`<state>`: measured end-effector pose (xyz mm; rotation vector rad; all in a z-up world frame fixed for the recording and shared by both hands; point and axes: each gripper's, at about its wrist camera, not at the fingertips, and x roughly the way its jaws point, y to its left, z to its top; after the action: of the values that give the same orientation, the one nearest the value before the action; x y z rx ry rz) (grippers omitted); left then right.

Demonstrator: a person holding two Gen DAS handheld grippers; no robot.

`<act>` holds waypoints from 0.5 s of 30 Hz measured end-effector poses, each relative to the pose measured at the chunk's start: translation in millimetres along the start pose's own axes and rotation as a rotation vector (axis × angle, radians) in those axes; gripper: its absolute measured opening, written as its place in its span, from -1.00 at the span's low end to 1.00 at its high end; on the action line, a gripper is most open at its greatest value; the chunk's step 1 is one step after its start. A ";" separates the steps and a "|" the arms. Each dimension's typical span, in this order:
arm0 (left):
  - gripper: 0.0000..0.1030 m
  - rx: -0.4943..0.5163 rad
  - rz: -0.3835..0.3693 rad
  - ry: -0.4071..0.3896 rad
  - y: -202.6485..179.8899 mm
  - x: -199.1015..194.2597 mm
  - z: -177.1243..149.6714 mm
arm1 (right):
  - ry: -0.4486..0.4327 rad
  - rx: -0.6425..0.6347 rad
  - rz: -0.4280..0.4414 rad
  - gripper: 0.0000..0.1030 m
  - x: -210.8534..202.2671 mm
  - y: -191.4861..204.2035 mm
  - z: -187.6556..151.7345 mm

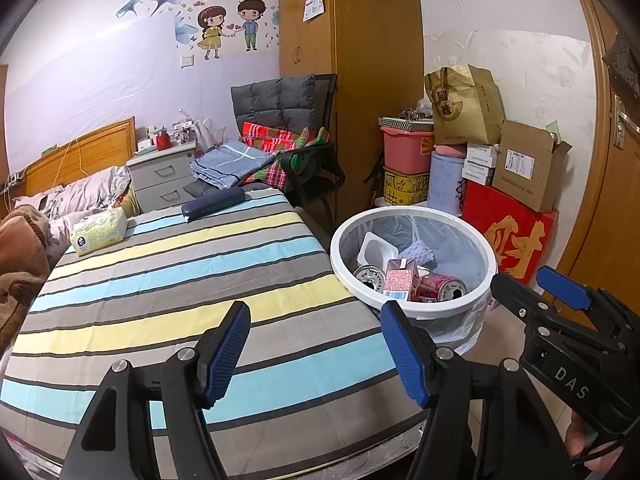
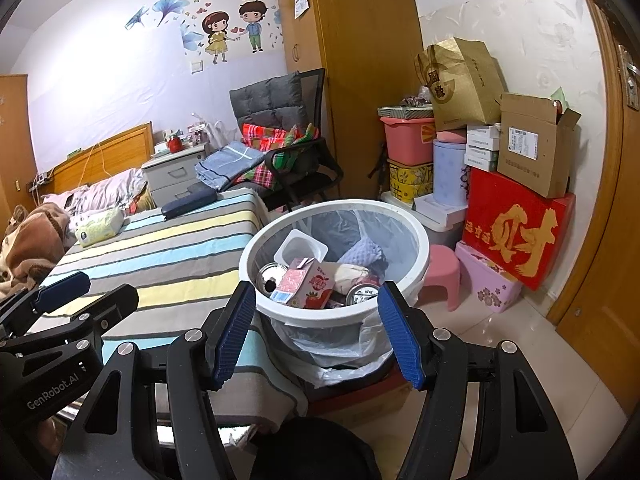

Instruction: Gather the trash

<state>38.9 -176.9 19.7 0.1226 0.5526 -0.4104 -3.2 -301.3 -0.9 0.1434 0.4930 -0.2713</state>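
Trash sits gathered in the white bin (image 2: 334,320) beside the bed: a pink carton (image 2: 306,282), two drink cans (image 2: 272,274), a white plastic tray (image 2: 300,246) and a lilac cloth (image 2: 362,252) lie piled inside its clear liner. The bin stands on the floor, touching the corner of the striped bedspread (image 1: 180,280). Both tools hover near it with nothing between the blue pads: the left gripper (image 1: 316,350) has its jaws roughly half spread above the foot of the bed, and the right gripper (image 2: 318,334) holds its jaws about as wide, just in front of the bin's rim. On the bedspread only a tissue pack (image 1: 98,232) and a dark case (image 1: 212,204) remain, far up near the pillows, and neither looks like rubbish. Judging by that, the collecting seems nearly or fully finished; whether litter is left elsewhere, beyond these views, cannot be told.
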 end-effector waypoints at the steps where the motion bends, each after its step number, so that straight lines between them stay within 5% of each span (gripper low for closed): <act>1: 0.31 0.000 0.000 0.000 -0.5 0.2 0.0 | 0.000 0.000 0.000 0.26 -0.3 -0.1 0.1; 15: 0.31 -0.004 0.005 -0.002 -0.3 -3.1 1.5 | 0.002 -0.001 0.000 0.26 -1.2 0.9 0.1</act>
<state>37.1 -176.4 22.7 0.1199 0.5512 -0.4051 -3.9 -300.2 -0.1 0.1429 0.4946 -0.2708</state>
